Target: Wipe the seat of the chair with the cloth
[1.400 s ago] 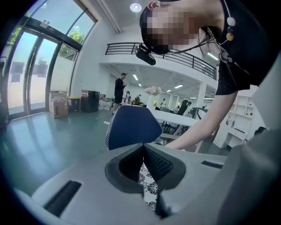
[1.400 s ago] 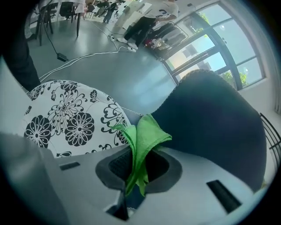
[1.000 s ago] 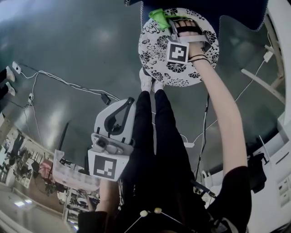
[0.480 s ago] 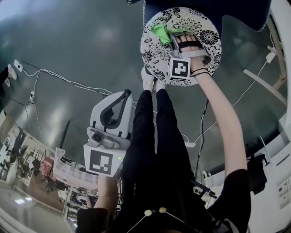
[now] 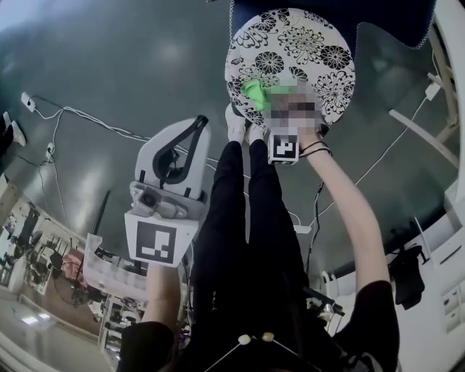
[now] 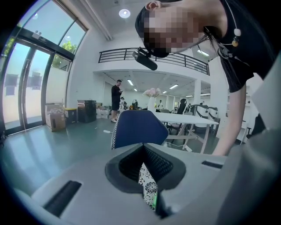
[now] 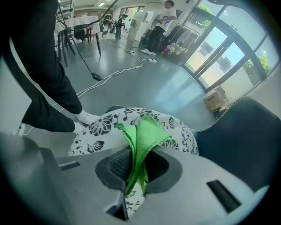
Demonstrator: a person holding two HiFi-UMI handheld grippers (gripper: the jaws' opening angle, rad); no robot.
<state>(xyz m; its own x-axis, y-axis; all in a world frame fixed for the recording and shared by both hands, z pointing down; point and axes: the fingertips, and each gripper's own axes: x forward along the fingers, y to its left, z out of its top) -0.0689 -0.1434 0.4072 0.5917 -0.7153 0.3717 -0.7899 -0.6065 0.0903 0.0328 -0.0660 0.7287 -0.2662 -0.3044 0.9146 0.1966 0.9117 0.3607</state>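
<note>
My right tongs (image 7: 138, 169) are clamped on the green cloth (image 7: 145, 136), holding it down on the near side of the floral seat (image 7: 99, 127) so it drags as I wipe, and my left tongs (image 6: 142, 165) sit closed on nothing off to the side since 1 pair's enough.

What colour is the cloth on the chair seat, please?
The cloth is bright green, clearest in the right gripper view.

On the near part of the seat (image 5: 305, 43), the cloth (image 5: 256, 93); chair back (image 5: 327, 14) behind, feet (image 5: 241, 129) just before.
</note>
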